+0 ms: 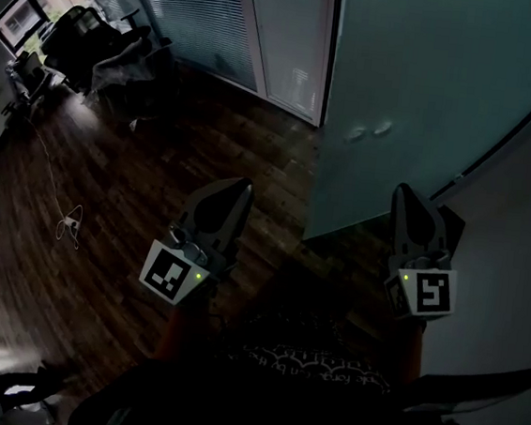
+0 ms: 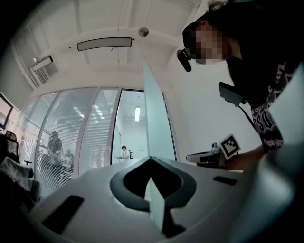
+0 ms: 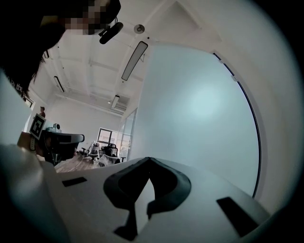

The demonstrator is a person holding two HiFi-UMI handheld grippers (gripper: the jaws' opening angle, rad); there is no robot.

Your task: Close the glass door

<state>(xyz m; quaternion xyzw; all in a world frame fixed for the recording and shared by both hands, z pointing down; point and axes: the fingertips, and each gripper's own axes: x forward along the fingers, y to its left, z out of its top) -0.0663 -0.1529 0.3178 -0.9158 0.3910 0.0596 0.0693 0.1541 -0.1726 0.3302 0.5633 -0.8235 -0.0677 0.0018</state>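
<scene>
Facing glass door [image 1: 419, 100] | left gripper [image 1: 238, 187] fingers together, empty | right gripper [image 1: 405, 191] likewise

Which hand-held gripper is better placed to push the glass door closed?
Likely right. The right hand-held gripper points at the broad face of the glass door, close ahead; the left hand-held gripper sits beside the door's free edge, facing it edge-on.

The glass door [image 1: 418, 110] looks frosted and matt; the floor [image 1: 149, 157] is dark, glossy wood.
</scene>
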